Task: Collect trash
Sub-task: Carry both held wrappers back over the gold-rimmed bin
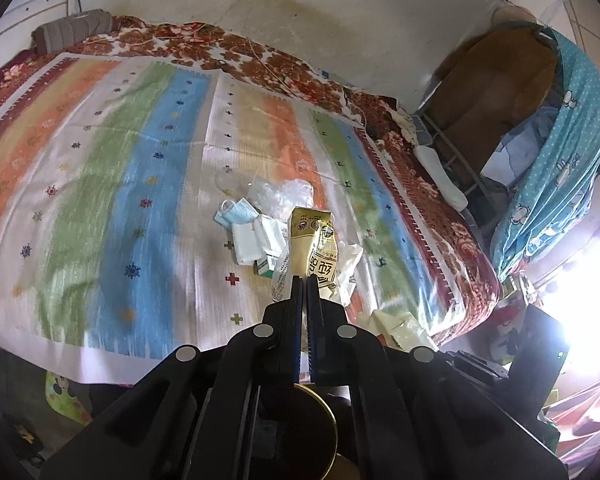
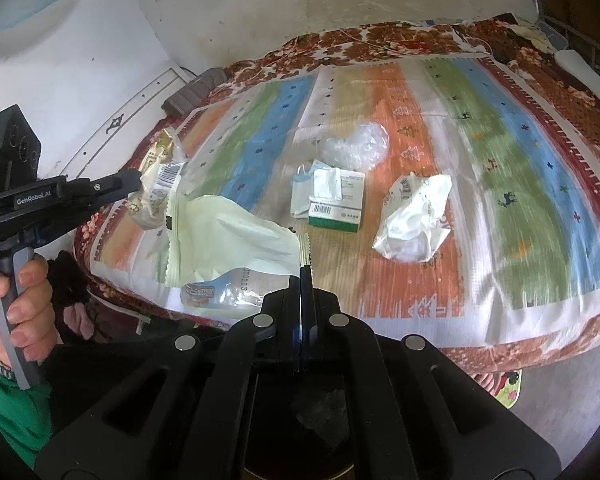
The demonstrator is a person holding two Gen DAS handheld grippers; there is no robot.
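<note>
Above the striped bedspread [image 2: 440, 300], we pinch a yellow wrapper [image 1: 312, 248] in our left gripper [image 1: 305, 280] and a pale-green bag [image 2: 228, 236] in our right gripper [image 2: 306, 270].

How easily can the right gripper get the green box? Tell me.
Probably not yet: the right gripper is shut on the pale bag. The green box lies unobstructed on the bed.

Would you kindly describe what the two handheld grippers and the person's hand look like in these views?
Both grippers, left gripper and right gripper, are matte black plastic with flat narrow fingers edged in blue and round silver discs on their linkage arms. Seen from the right wrist view, the left one carries white "GenRobot.AI" lettering and a grey handle trigger. The bare hand wears a wristband beside green fabric. No cables show.
</note>
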